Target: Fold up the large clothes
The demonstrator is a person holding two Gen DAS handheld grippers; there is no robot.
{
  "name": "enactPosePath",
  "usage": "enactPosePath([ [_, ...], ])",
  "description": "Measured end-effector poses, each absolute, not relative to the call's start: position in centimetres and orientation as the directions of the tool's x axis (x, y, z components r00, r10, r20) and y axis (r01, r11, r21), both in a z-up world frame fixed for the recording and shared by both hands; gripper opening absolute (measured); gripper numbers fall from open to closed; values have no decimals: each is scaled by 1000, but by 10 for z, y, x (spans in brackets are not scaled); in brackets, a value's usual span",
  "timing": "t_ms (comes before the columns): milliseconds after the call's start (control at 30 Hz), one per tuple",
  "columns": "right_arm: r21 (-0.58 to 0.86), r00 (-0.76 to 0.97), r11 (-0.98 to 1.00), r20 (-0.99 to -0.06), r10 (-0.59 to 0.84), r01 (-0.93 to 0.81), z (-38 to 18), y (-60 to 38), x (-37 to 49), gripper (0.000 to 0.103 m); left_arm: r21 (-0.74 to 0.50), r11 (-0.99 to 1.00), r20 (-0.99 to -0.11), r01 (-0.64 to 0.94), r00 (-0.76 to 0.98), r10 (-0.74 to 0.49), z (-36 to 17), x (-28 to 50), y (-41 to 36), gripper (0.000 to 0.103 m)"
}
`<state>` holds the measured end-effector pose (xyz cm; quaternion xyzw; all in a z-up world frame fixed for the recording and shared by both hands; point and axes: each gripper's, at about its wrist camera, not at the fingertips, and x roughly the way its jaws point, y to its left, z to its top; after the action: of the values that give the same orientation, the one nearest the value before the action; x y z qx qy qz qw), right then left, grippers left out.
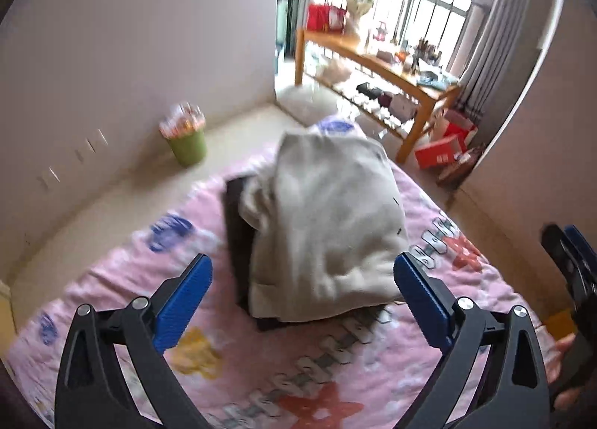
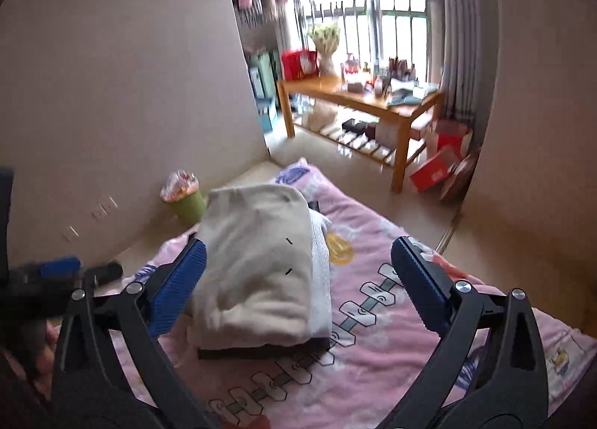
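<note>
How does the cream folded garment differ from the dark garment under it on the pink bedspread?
The cream fleecy folded garment lies on top and shows fully; the dark flat garment sits beneath, only its edges peeking out. The cream one looks thick and rumpled; the dark one lies flat. Both rest stacked on the pink patterned bedspread, held by neither gripper.

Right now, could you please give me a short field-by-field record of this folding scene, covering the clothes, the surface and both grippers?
surface: pink patterned bedspread
top garment: folded cream fleece garment, uppermost on the stack
beneath: dark folded garment, edge showing under the cream one
left gripper: open, empty, facing the stack
right gripper: open, empty, left finger close beside the stack
nearby: green waste bin on the floor by the wall
</note>
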<state>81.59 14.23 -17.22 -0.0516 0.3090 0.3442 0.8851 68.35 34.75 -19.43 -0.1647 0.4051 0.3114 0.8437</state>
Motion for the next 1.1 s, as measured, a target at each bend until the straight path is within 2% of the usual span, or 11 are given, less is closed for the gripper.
enactPosePath([
  [67,6,676,815,-555,485,-580,-158,131,784,97,78,747,-759,-660,446,474,-179,669,335,95],
  [133,-36,728,842,-522,444,-539,-149,121,762,97,142,747,-751,-650,421,509,-171,658,325,95],
  [233,5,660,781,-531,531,-625,-140,107,744,97,43,789,-756,-613,496,427,-161,636,314,95],
  [333,41,621,765,-557,552,-643,-141,98,730,97,-49,788,-731,-614,560,390,-157,613,306,95],
  [433,102,579,758,-584,569,-644,-146,87,722,97,-32,780,-745,-625,536,398,-163,599,293,95],
  [567,102,561,775,-633,534,-623,-151,72,705,97,41,780,-737,-624,509,446,-166,576,264,95],
  [833,117,543,777,-651,530,-618,-135,45,671,97,-48,763,-730,-645,544,414,-147,536,237,95],
  [1100,96,551,784,-659,511,-613,-126,30,650,97,-14,767,-747,-642,516,418,-151,526,222,95],
])
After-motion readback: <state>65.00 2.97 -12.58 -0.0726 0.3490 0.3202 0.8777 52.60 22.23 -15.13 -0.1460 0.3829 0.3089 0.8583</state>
